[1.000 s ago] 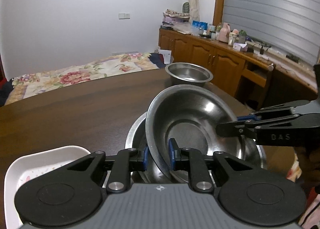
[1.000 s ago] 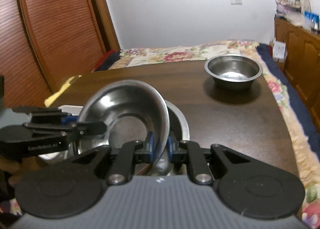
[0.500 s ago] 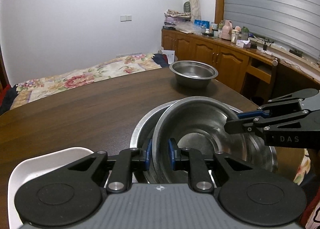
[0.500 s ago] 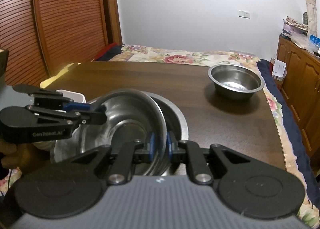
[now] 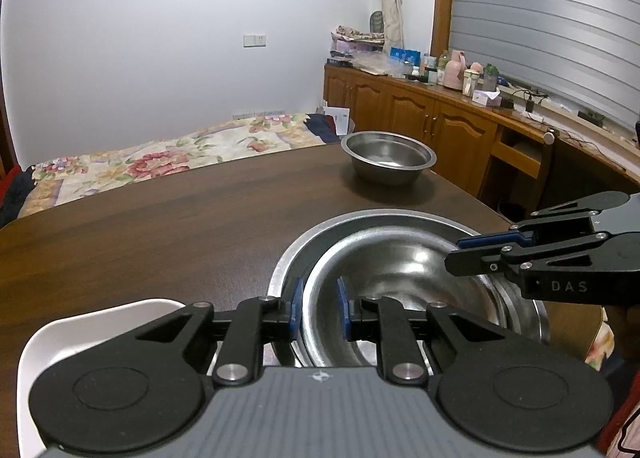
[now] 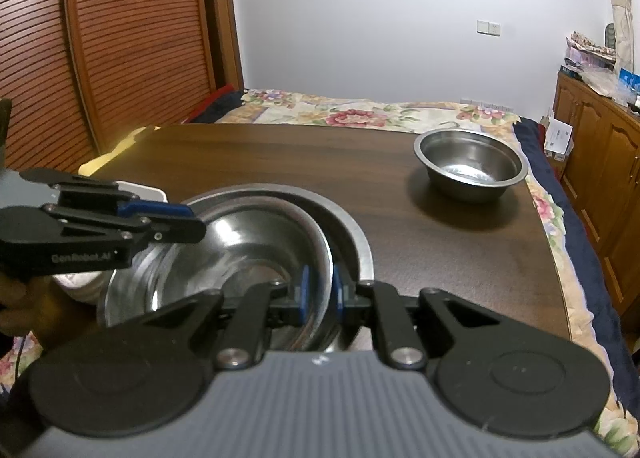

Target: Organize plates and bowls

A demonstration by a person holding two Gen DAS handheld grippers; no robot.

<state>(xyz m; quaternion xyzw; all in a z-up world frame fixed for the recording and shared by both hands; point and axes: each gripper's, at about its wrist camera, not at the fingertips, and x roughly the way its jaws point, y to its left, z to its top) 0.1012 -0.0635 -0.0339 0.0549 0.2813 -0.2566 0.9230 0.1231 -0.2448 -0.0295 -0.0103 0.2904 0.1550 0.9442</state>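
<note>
A steel bowl (image 5: 400,278) lies nested inside a larger steel bowl (image 5: 320,234) on the dark wooden table (image 5: 160,225). My left gripper (image 5: 319,314) straddles the inner bowl's near rim with its blue pads slightly apart from the metal. My right gripper (image 6: 319,292) straddles the opposite rim the same way, pads loosened; the nested bowls also show in the right wrist view (image 6: 248,242). A third, smaller steel bowl (image 5: 390,155) stands alone at the table's far corner; it also shows in the right wrist view (image 6: 470,163).
A white rectangular dish (image 5: 92,322) sits at the table's near left, beside the nested bowls. A bed with a floral cover (image 5: 160,161) lies beyond the table. Wooden cabinets (image 5: 440,125) line the right wall.
The inner bowl went from tilted upright down flat into the larger bowl. Both grippers lowered with it and their pads have loosened on its rim.
</note>
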